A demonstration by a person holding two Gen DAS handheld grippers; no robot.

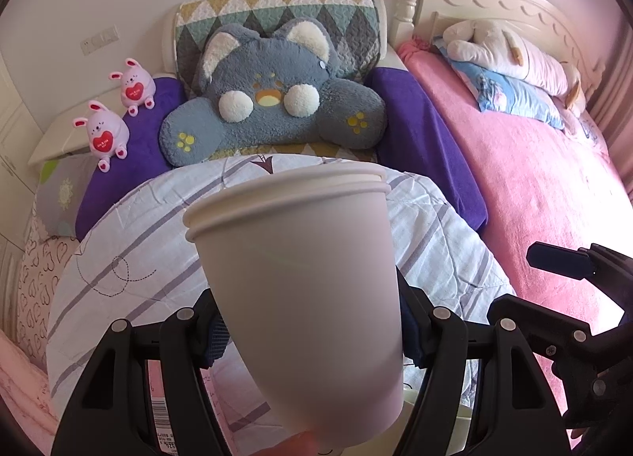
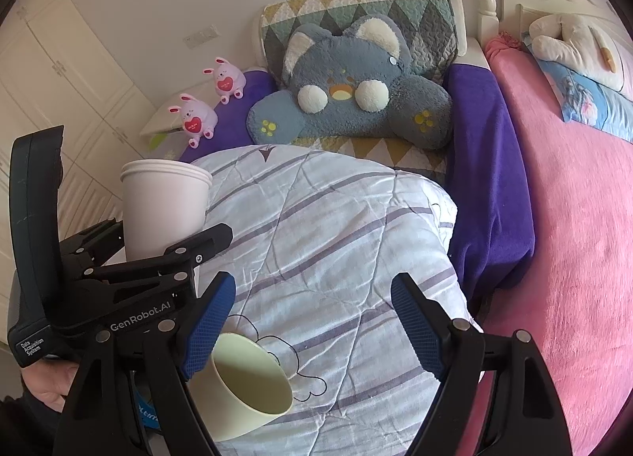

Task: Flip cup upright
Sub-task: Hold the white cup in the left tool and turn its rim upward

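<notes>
The white paper cup (image 1: 300, 290) is up in the air above the bed, mouth end up and base down, its long axis running nearly vertical with a slight lean; it appears to be two cups nested, since a doubled rim shows at the top. The left gripper (image 1: 312, 333) pinches it low on the body, its blue pads pressed to either side of the wall, and from the right wrist view the same cup (image 2: 166, 210) stands tall in that black clamp at the left edge. Below it lies a striped white quilt (image 2: 336, 242), rumpled across the small bed. On that quilt, close by the right gripper (image 2: 312, 321), sits a pale yellow-green cup (image 2: 245, 381), tipped toward the camera so its open mouth shows. The right gripper's fingers (image 2: 209, 329) are spread wide apart, holding nothing, the left one just above the yellow-green cup's rim. Further back a grey plush cushion (image 2: 352, 92) leans on a quilted headboard, with two pink bunny toys (image 2: 194, 120) on purple fabric, and a pink blanket (image 2: 573, 218) covers the bigger bed alongside.
</notes>
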